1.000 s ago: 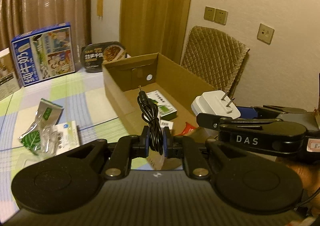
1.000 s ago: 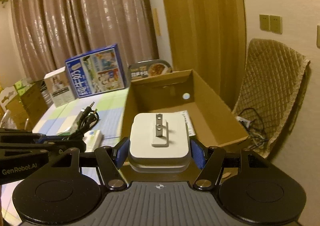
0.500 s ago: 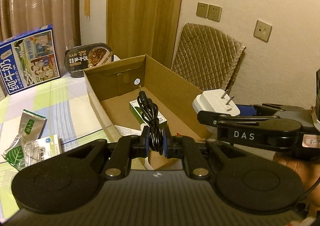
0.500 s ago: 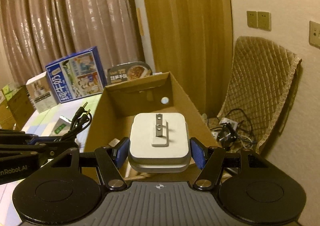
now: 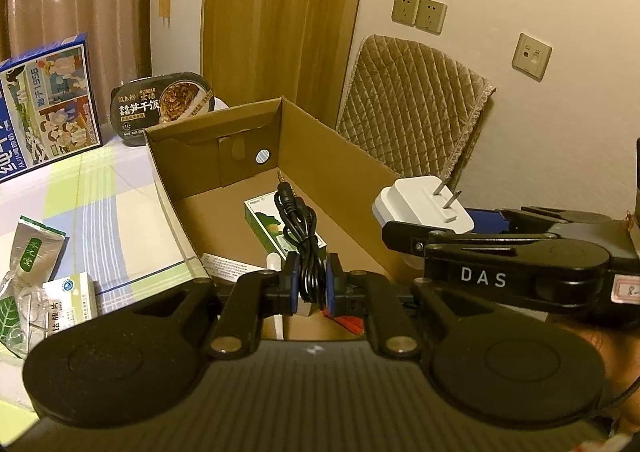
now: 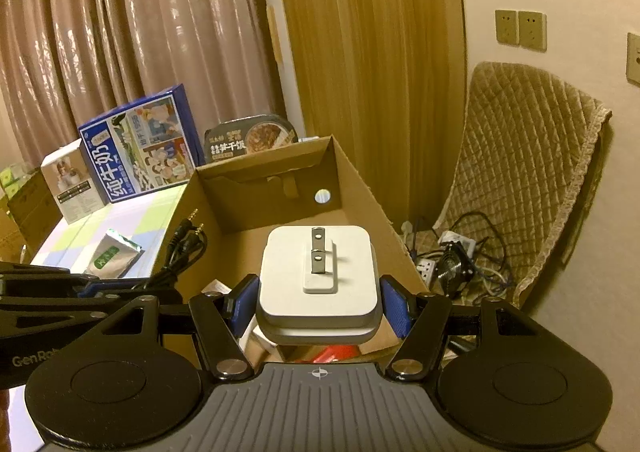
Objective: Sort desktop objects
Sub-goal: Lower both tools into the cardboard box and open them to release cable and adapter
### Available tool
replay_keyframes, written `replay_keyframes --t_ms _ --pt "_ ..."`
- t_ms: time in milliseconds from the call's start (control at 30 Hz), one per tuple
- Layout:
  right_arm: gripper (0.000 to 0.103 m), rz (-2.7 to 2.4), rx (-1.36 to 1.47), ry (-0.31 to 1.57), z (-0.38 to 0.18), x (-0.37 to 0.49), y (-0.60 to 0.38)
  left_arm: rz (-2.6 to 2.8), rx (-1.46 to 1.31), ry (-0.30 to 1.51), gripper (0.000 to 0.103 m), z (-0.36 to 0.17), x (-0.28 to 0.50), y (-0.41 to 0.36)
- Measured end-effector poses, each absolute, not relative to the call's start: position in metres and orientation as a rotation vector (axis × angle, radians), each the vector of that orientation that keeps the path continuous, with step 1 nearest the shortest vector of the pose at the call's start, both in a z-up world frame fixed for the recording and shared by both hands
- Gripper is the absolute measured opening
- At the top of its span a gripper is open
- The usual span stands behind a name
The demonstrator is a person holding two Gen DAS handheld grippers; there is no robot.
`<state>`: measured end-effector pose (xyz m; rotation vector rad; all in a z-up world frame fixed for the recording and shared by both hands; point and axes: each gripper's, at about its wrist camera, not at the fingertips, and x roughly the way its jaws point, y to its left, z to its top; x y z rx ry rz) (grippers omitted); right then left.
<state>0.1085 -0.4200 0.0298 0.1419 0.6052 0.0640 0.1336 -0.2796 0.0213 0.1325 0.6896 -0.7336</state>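
Change: over the last second both grippers have advanced over the cardboard box.
Left gripper: jaws clamp the black cable.
Right gripper: jaws clamp the white plug.
Meaning: box lies below and ahead of both; release likely next.

Both wrist cameras look closely forward over the same cardboard box.

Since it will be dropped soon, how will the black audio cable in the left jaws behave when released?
The black audio cable looks floppy: its coiled loops sag beyond the left gripper. It is probably light and may uncoil, landing loosely in the cardboard box.
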Motion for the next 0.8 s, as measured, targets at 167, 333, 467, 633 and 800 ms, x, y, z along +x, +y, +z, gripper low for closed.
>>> replay_keyframes --t_ms 167,333,467,633,800 --pt "0.062 0.065 0.143 0.615 0.028 0.112 -0.421 -0.729 0.126 0.698 0.01 0.017 0.139 -0.28" --pt "0.062 0.064 0.142 0.617 0.027 0.113 -0.421 -0.713 0.127 0.702 0.02 0.014 0.143 -0.278" --pt "0.062 0.064 0.141 0.618 0.027 0.113 -0.421 -0.7 0.133 0.693 0.02 0.014 0.139 -0.27" --pt "0.062 0.07 0.135 0.622 0.026 0.114 -0.42 -0.681 0.128 0.685 0.021 0.014 0.132 -0.257" --pt "0.062 0.085 0.123 0.623 0.027 0.118 -0.413 -0.668 0.103 0.679 0.022 0.017 0.127 -0.246"
